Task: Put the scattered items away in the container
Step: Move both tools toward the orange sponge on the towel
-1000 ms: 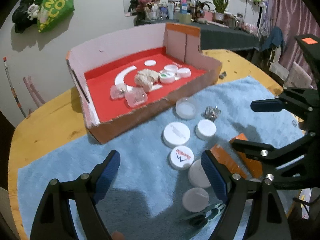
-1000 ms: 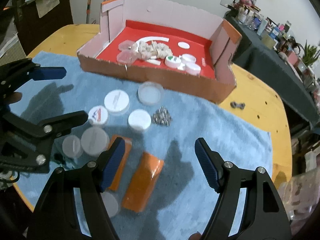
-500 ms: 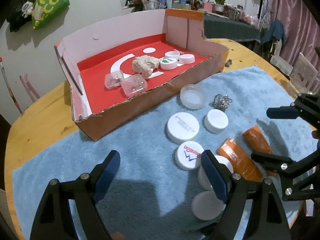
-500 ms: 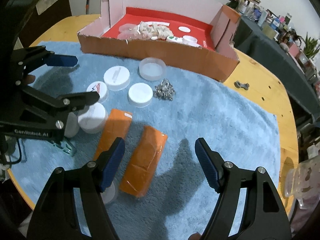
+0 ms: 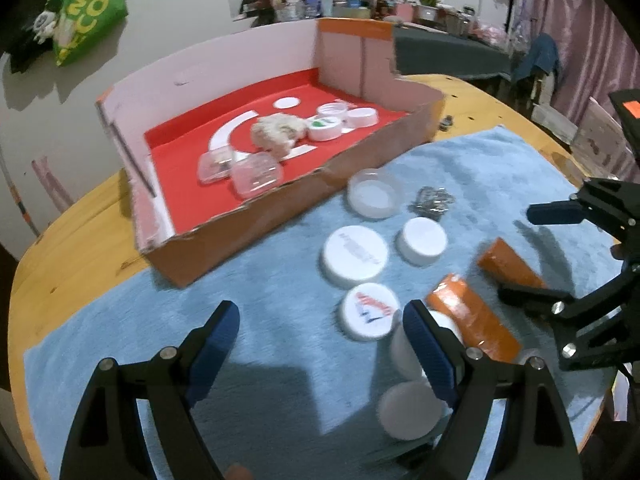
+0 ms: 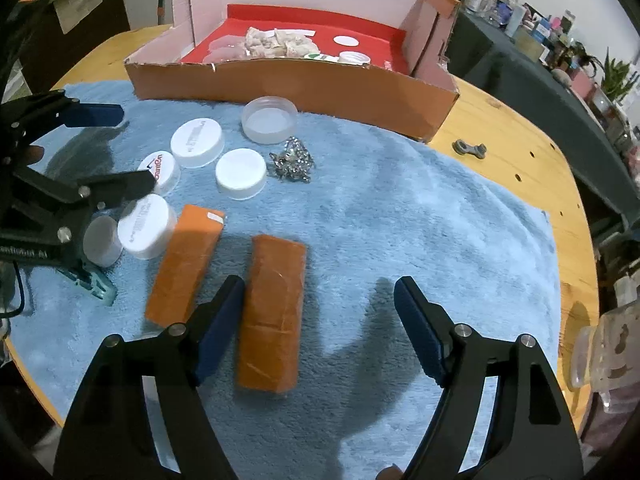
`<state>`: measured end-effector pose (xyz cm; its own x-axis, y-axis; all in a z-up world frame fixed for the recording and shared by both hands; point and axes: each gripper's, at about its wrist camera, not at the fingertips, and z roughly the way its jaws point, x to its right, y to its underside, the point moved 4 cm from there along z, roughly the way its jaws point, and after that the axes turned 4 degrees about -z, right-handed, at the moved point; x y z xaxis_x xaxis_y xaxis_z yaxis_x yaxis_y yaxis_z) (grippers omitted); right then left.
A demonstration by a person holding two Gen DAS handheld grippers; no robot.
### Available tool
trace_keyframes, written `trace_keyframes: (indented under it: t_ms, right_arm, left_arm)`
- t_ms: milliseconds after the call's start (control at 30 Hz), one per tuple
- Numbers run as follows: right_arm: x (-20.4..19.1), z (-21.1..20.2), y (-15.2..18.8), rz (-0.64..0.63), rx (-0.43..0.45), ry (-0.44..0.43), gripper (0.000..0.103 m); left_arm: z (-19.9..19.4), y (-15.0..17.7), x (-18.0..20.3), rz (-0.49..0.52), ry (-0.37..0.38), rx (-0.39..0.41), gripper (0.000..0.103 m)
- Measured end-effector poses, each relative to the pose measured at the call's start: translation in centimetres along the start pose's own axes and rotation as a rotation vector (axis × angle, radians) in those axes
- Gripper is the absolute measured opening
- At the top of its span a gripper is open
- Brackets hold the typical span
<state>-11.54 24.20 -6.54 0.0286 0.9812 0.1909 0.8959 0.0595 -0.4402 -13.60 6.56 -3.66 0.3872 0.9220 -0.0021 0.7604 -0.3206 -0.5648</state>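
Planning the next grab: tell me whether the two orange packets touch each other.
Apart. The right wrist view shows blue towel between the left orange packet and the right orange packet along their length.

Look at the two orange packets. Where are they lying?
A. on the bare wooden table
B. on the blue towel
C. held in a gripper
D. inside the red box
B: both orange packets lie flat on the blue towel, outside the box, with no gripper pads pressing on them.

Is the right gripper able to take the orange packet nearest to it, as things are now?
Probably yes. The right gripper is opening, empty, just above the near orange packet, which lies partly between the fingers. Nothing covers it; the second orange packet lies apart beside it.
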Motion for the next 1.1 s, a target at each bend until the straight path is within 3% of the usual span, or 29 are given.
trace_keyframes:
  t_ms: [367, 633, 833, 1100]
  right_arm:
    - [-0.6, 0.2, -0.3, -0.015, 0.003, -0.012, 0.076]
    - [-0.2, 0.2, -0.2, -0.003, 0.005, -0.023, 0.076]
    - [-0.2, 0.3, -0.2, -0.004, 0.006, -0.023, 0.076]
    - [-0.4, 0.2, -0.1, -0.025, 0.023, -0.009, 0.075]
  left_arm:
    - [0.7, -0.5, 0.8, 0.01, 0.035, -0.003, 0.086]
    - [1.0, -0.5, -0.8, -0.035, 0.023, -0.015, 0.086]
    - [1.4, -0.7, -0.2, -0.013, -0.017, -0.014, 0.085]
    - [1.5, -0.2, -0.3, -0.021, 0.044, -0.02, 0.065]
